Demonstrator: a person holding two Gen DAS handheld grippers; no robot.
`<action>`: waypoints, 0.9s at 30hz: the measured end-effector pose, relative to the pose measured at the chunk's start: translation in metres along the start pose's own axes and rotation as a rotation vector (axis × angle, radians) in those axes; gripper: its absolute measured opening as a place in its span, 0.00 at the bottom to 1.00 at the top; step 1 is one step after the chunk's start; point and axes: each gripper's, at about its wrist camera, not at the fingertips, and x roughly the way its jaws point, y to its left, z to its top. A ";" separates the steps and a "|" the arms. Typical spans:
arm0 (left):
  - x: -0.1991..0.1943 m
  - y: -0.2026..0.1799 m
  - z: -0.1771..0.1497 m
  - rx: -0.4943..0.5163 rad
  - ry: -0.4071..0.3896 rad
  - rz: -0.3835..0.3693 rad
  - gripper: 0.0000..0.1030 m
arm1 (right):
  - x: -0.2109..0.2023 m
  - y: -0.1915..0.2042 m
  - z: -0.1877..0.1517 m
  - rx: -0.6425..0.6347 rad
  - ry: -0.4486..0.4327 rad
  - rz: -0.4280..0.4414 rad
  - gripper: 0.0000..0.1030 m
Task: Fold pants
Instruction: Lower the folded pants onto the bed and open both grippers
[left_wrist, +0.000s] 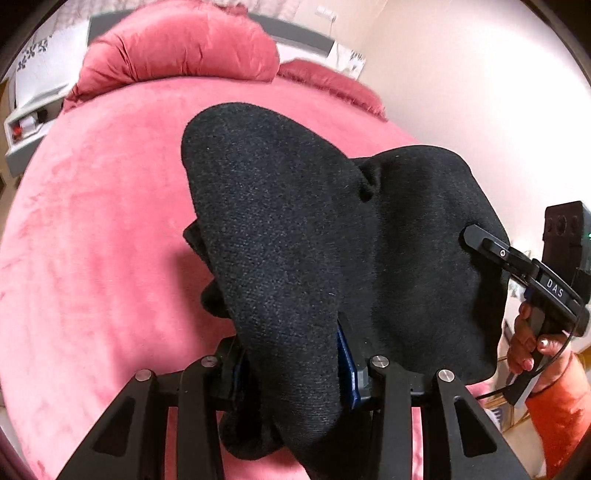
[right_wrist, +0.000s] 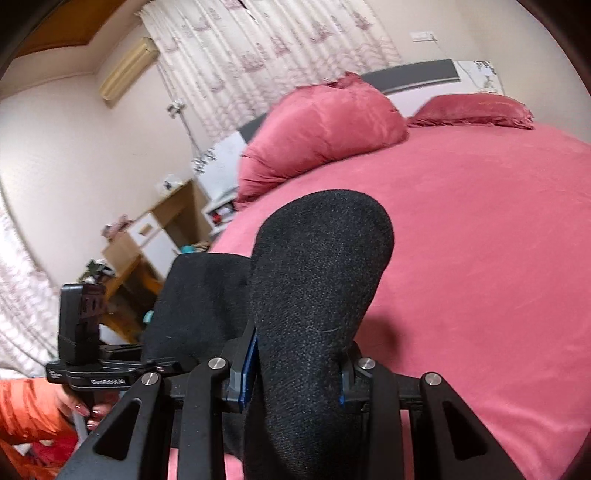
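1. Black knitted pants fill the left wrist view from 6 o'clock up to the centre, bunched between the fingers of the left gripper, which is clamped on the cloth.
2. At 3 o'clock in that view the right gripper pinches another edge of the same pants, so the cloth hangs stretched between the two tools above the bed.
3. From the right wrist view, a thick fold of the pants rises from 6 o'clock between narrow blue-padded fingers and hides most of the near bed.
4. Behind the pants lies a pink velvety bed cover, with its shadow at 9 o'clock of the cloth.
5. Two pink plush pillows sit at 12 o'clock against a grey headboard.
6. A wooden desk with clutter stands at 9 o'clock, below a patterned white curtain and a cream wall air conditioner.
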 end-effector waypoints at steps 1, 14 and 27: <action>0.006 0.001 0.000 0.005 0.002 0.021 0.40 | 0.009 -0.013 -0.002 0.020 0.020 -0.022 0.31; 0.021 0.036 -0.006 0.013 -0.056 0.072 0.76 | 0.039 -0.077 -0.037 0.120 0.056 -0.369 0.62; -0.036 -0.061 -0.054 0.304 -0.319 0.255 0.75 | -0.009 0.006 -0.067 0.068 -0.060 -0.450 0.58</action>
